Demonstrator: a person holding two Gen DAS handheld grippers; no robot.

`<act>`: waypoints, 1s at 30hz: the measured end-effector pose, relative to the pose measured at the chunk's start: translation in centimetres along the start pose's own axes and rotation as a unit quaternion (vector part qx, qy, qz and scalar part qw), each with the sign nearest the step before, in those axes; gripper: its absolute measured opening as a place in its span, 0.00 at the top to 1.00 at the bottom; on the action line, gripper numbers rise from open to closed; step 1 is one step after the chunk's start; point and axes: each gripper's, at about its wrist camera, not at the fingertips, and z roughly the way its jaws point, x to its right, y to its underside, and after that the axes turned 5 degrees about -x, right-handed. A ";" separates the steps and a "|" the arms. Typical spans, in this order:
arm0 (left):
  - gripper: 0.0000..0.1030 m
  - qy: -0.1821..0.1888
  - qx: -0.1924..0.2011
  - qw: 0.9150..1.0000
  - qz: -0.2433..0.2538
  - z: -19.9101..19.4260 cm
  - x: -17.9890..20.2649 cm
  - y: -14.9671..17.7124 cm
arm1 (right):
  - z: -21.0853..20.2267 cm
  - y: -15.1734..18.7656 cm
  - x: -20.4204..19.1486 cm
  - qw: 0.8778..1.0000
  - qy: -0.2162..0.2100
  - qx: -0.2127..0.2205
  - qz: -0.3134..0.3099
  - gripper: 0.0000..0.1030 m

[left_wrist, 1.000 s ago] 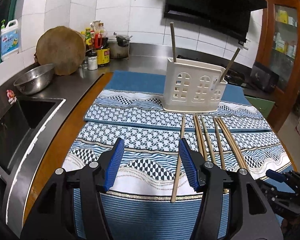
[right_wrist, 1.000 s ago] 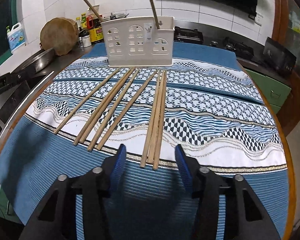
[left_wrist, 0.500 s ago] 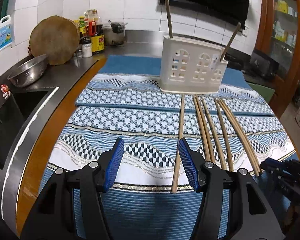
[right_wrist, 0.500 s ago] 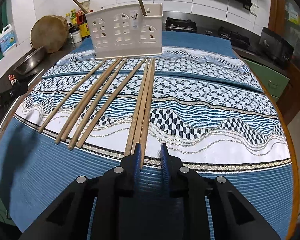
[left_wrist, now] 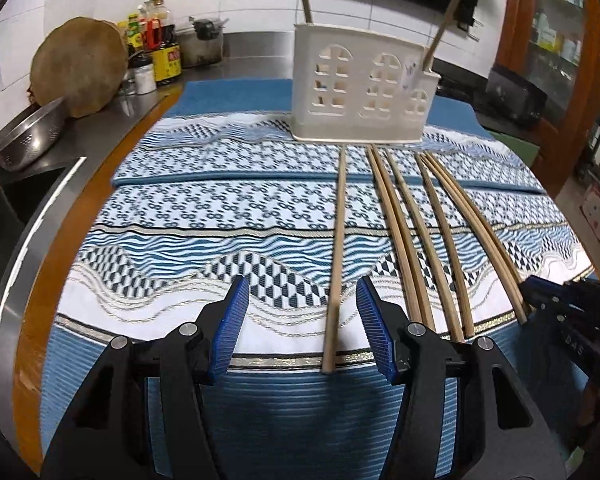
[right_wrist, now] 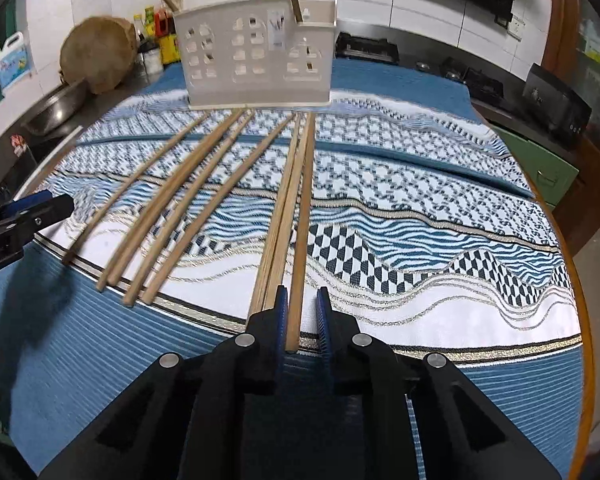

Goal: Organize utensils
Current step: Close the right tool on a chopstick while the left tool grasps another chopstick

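Several wooden chopsticks lie in a fan on the patterned cloth (left_wrist: pixel 204 216) in front of a white slotted holder (left_wrist: pixel 360 96) (right_wrist: pixel 260 48), in which two more stand. My left gripper (left_wrist: pixel 303 284) is open low over the cloth, and the near end of the leftmost chopstick (left_wrist: pixel 336 240) lies between its pads, closer to the right one. My right gripper (right_wrist: pixel 300 292) is closing around the near end of the rightmost chopstick (right_wrist: pixel 304 200); the stick lies against the left pad, with a slit of cloth showing before the right pad. Each gripper shows at the other view's edge (left_wrist: pixel 540 292) (right_wrist: pixel 56 202).
A sink (left_wrist: pixel 4 216) and a steel colander (left_wrist: pixel 28 136) lie to the left, behind them a round wooden block (left_wrist: pixel 80 64) and bottles (left_wrist: pixel 156 52). A stove (right_wrist: pixel 368 48) is at the back right. The round table's wooden rim (right_wrist: pixel 572 248) curves along the right.
My right gripper's jaws went from wide apart to nearly together around the rightmost chopstick's end. My left gripper sank and came nearer the leftmost chopstick, its jaws unchanged.
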 end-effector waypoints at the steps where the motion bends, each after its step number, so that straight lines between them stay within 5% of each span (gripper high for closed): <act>1: 0.53 0.003 -0.004 1.000 0.004 0.3 0.2 0.0 | 0.0 -0.1 0.0 1.000 0.001 0.000 -0.002 0.87; 6: 0.72 0.033 -0.032 0.999 0.013 2.0 0.6 -0.2 | 0.1 -0.3 0.7 1.000 -0.007 0.001 0.008 0.93; 14: 0.79 0.049 -0.039 0.998 0.021 3.2 0.8 -0.6 | 0.3 -0.4 0.8 1.000 -0.011 0.005 0.009 0.93; 19: 0.92 0.057 -0.036 0.997 0.030 3.1 1.2 -0.4 | 0.4 -0.5 0.8 1.000 -0.012 0.008 0.010 0.93; 30: 0.92 0.037 -0.042 0.997 0.048 3.4 2.0 -0.6 | 0.4 -0.6 0.9 1.000 -0.016 0.008 0.008 0.93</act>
